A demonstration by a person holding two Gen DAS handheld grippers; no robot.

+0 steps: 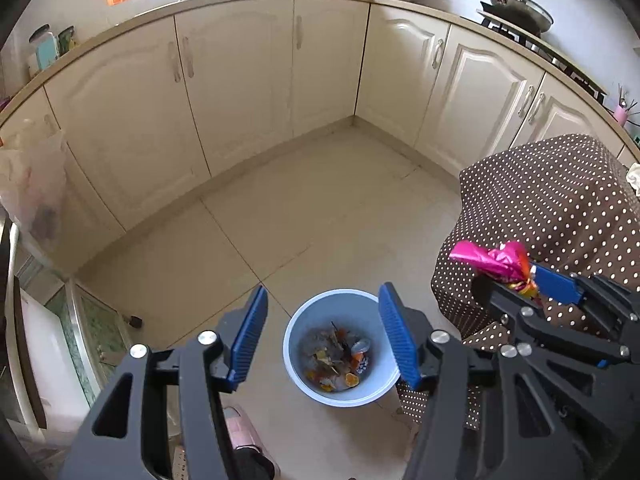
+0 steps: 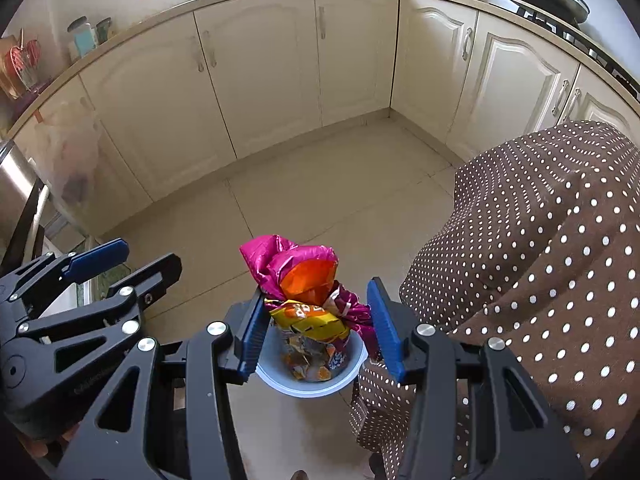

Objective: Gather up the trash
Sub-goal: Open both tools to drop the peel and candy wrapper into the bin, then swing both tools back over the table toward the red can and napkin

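A light blue bin [image 1: 340, 390] stands on the tiled floor with several scraps of trash in it; it also shows in the right wrist view [image 2: 312, 384]. My right gripper [image 2: 318, 322] is shut on a crumpled pink, orange and yellow snack wrapper [image 2: 300, 280] and holds it above the bin. In the left wrist view the same wrapper [image 1: 496, 262] sits in the right gripper [image 1: 516, 284] at the right. My left gripper [image 1: 322, 332] is open and empty above the bin. It also shows at the left of the right wrist view [image 2: 132, 258].
A table with a brown polka-dot cloth [image 1: 552, 216] stands right of the bin. Cream kitchen cabinets [image 1: 240, 92] run along the back and right. A plastic bag [image 1: 32, 184] hangs at the left. A glass-fronted unit [image 1: 88, 332] is at the lower left.
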